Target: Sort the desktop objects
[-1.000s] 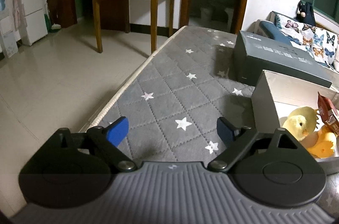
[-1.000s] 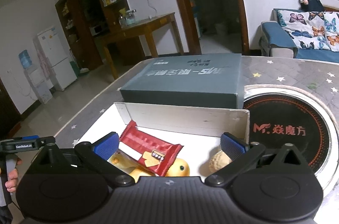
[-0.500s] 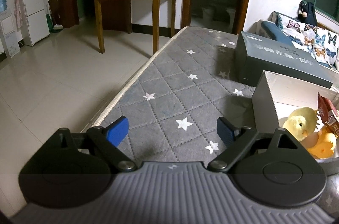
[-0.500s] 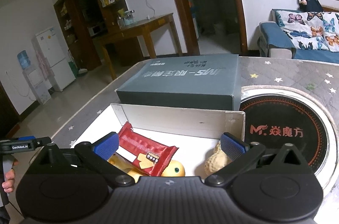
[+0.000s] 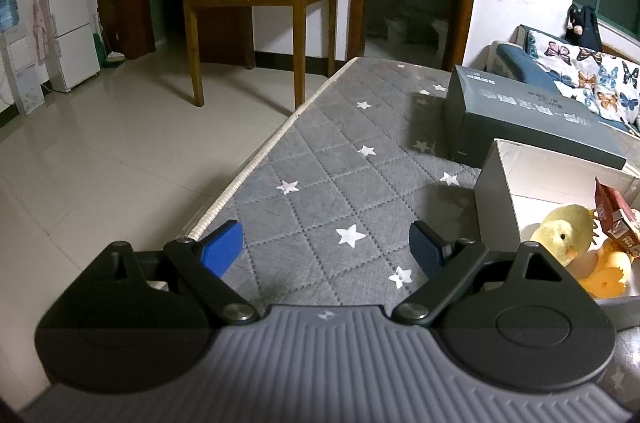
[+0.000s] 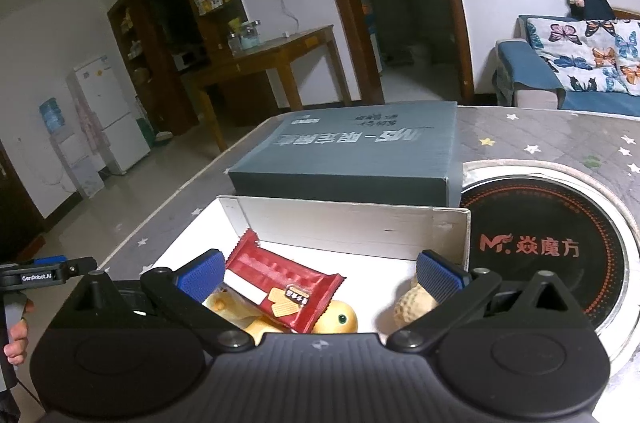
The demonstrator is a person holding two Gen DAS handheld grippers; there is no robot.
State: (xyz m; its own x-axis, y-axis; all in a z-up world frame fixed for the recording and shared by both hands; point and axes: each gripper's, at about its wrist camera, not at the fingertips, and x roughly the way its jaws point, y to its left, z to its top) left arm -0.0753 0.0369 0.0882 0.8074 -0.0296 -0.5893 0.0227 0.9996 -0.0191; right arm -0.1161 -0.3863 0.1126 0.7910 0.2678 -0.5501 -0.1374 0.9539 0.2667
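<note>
Both grippers are held wide open with nothing gripped: the left gripper point(image 5: 326, 249) over bare quilted cover point(image 5: 320, 159), the right gripper point(image 6: 318, 273) above the open white box point(image 6: 344, 223). The red snack packet point(image 6: 280, 287), yellow duck toy point(image 5: 564, 233) and peanut point(image 6: 412, 305) are already piled in there. Honestly, if anything gets grabbed, the slick packet could easily be slid off or the duck dragged along with it.

In the one open white box point(image 6: 344, 227): one red snack packet point(image 6: 280, 283), two yellow toy ducks point(image 5: 562, 235), one peanut point(image 6: 412, 307). Behind it, one grey box point(image 6: 360, 151).
</note>
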